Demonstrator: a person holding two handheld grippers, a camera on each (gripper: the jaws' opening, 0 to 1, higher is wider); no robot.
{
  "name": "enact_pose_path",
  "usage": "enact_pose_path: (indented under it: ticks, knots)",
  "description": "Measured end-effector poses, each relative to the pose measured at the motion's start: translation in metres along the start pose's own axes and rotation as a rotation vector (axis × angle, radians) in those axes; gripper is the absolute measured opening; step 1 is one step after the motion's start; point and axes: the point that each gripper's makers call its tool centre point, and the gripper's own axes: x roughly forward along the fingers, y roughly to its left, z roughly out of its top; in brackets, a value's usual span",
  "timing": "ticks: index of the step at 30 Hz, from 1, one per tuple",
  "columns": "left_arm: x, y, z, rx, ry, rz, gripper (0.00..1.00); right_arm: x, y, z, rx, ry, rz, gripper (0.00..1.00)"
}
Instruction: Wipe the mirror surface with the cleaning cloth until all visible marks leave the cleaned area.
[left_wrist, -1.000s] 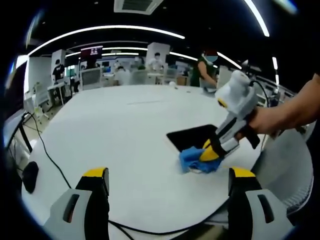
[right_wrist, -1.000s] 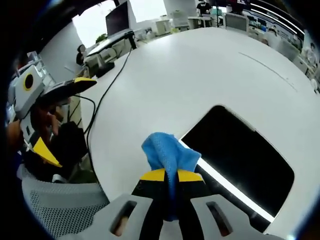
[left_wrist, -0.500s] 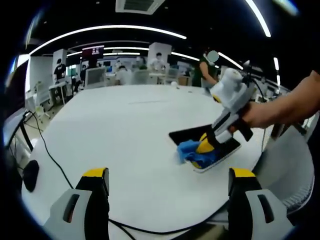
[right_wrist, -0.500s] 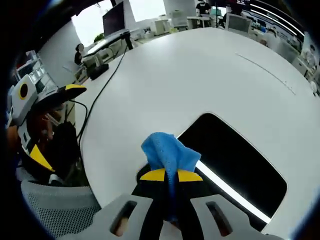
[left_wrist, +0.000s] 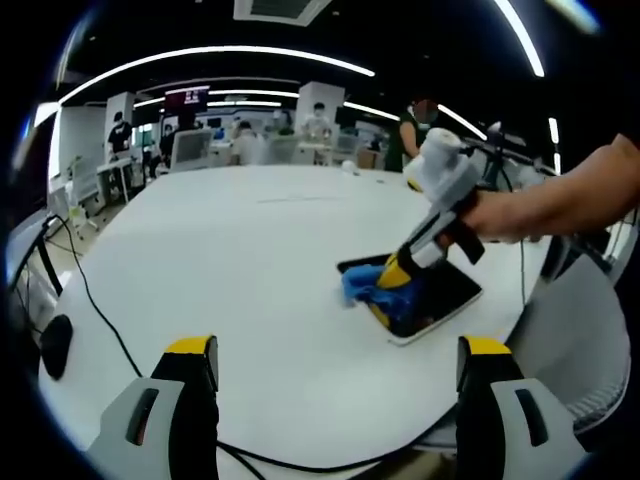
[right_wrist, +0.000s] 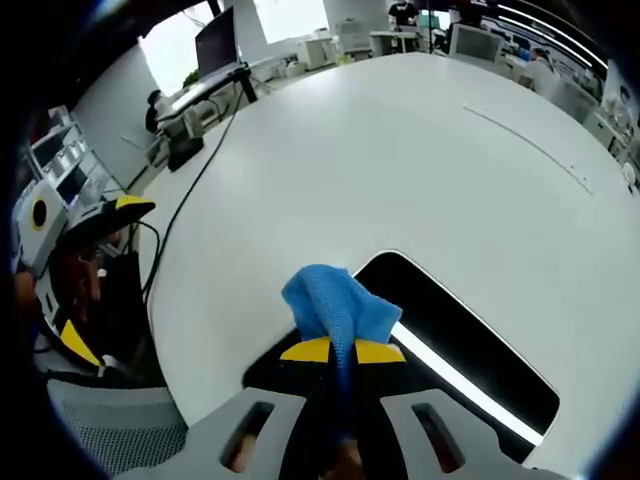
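Observation:
A dark rectangular mirror (left_wrist: 440, 295) with a white rim lies flat on the white table (left_wrist: 230, 270), near its right edge. My right gripper (left_wrist: 392, 272) is shut on a blue cleaning cloth (left_wrist: 372, 290) and presses it onto the mirror's near-left part. In the right gripper view the cloth (right_wrist: 335, 305) bunches up from between the yellow fingertips of the right gripper (right_wrist: 342, 351), with the mirror (right_wrist: 470, 350) stretching ahead and to the right. My left gripper (left_wrist: 340, 345) hangs open above the table's front, holding nothing, well apart from the mirror.
A black cable (left_wrist: 95, 300) runs over the table's left side to a dark object (left_wrist: 55, 350) at the edge. A grey mesh chair (left_wrist: 590, 340) stands at the right. In the right gripper view, the left gripper (right_wrist: 60, 260) shows at the left. People and desks fill the background.
The right gripper has slid the cloth further along the mirror, to the left in the left gripper view. The left gripper has held still and open.

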Motion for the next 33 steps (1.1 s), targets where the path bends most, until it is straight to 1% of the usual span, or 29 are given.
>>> enact_pose_path:
  ticks: [11, 22, 27, 33]
  knots:
    - [0.0, 0.004, 0.001, -0.012, 0.009, -0.004, 1.0, 0.006, -0.019, 0.016, 0.009, 0.009, -0.009, 0.01]
    - [0.0, 0.006, -0.003, -0.025, 0.015, -0.003, 1.0, 0.012, -0.034, 0.032, -0.013, 0.019, -0.025, 0.01]
    - [-0.001, 0.008, -0.002, -0.033, 0.012, 0.002, 1.0, 0.014, -0.039, 0.037, -0.005, 0.021, -0.026, 0.01]
    - [0.0, 0.009, -0.001, -0.031, 0.011, 0.006, 1.0, 0.014, -0.039, 0.036, -0.015, 0.024, -0.016, 0.01]
